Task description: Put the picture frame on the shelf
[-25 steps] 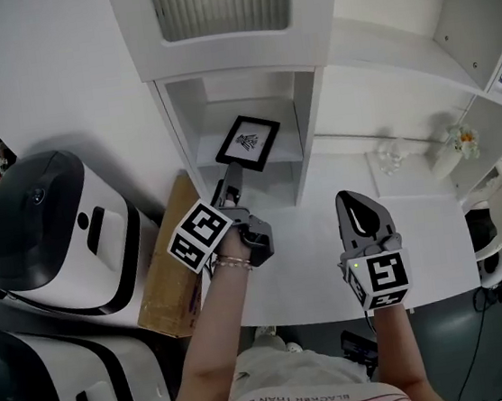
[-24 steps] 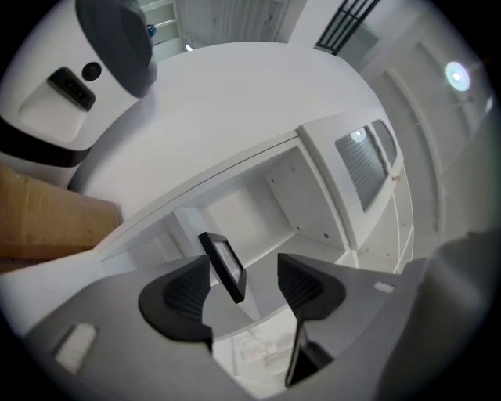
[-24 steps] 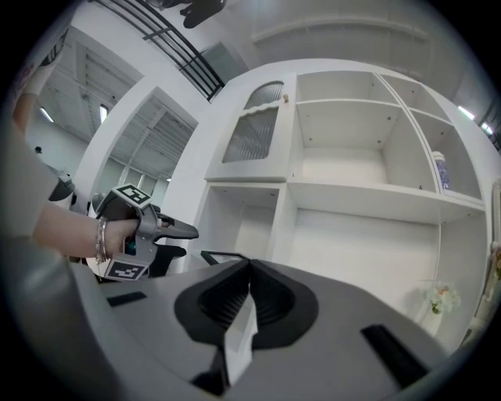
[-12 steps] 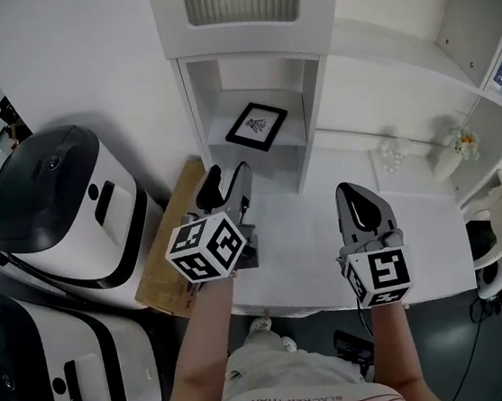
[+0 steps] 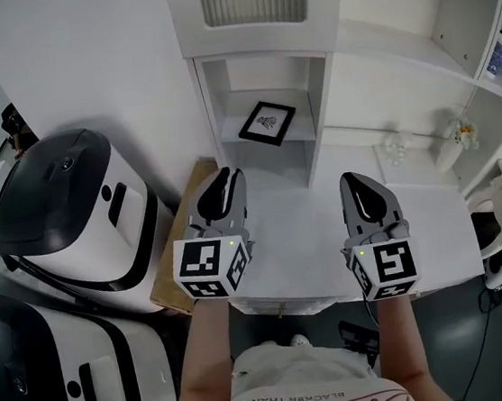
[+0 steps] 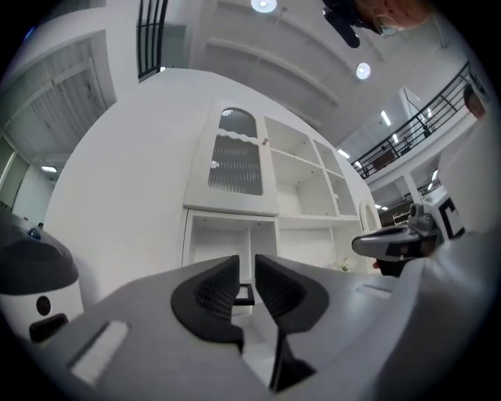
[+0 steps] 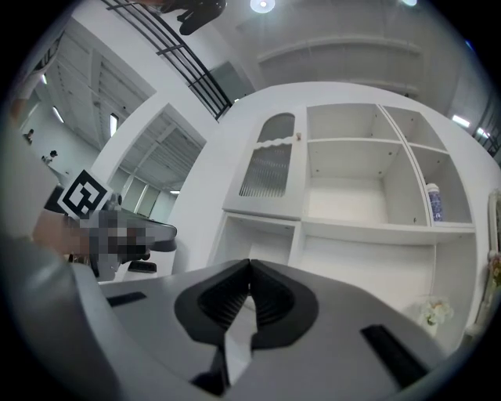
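The black picture frame (image 5: pixel 267 123) lies flat on the lower shelf of the white cabinet (image 5: pixel 256 54), apart from both grippers. My left gripper (image 5: pixel 224 182) hovers over the white table (image 5: pixel 316 250) in front of that shelf. Its jaws are closing, a narrow gap still shows, and nothing is between them. In the left gripper view the frame (image 6: pixel 244 294) shows far off through the gap of the left gripper (image 6: pixel 246 268). My right gripper (image 5: pixel 359 184) hangs to the right over the table, shut and empty; in its own view the right gripper (image 7: pixel 250 270) has its tips touching.
Two white-and-black machines (image 5: pixel 67 218) stand at the left, with a brown cardboard box (image 5: pixel 180 269) between them and the table. Small white vases with flowers (image 5: pixel 459 137) sit at the table's back right. A bottle (image 5: pixel 495 58) stands on a right-hand shelf.
My left gripper has drawn back from the shelf toward me, leaving the frame lying there, and its jaws have narrowed. The right gripper has hardly moved.
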A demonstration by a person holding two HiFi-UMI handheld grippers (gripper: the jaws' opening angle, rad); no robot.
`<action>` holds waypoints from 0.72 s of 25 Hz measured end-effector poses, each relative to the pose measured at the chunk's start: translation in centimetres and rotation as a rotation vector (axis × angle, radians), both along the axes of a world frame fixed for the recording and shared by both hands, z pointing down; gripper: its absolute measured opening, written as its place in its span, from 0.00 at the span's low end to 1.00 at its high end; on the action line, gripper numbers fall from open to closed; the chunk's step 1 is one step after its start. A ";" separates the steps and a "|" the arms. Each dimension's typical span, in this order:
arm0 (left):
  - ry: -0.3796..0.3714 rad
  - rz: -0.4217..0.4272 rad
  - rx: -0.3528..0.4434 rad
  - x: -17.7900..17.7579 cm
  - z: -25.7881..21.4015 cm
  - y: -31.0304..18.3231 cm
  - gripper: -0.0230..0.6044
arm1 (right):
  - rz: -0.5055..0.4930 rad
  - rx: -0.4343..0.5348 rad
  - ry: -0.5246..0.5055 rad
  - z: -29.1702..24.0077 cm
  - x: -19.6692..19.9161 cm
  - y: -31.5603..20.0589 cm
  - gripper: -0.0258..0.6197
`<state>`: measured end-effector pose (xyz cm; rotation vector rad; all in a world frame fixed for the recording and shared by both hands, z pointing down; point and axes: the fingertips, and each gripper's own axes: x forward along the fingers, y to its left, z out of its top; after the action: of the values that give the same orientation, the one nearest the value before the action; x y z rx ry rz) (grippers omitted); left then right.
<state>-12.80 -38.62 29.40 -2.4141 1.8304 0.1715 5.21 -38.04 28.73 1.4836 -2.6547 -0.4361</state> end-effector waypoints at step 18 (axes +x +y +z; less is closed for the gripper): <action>-0.130 0.005 0.144 -4.6 -4.4 4.2 0.05 | 0.053 0.079 -0.036 -3.9 -3.2 3.1 0.05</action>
<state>-17.36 -34.42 25.00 -2.2761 1.6958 0.1388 2.03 -34.91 24.84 1.5949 -2.6475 -0.5204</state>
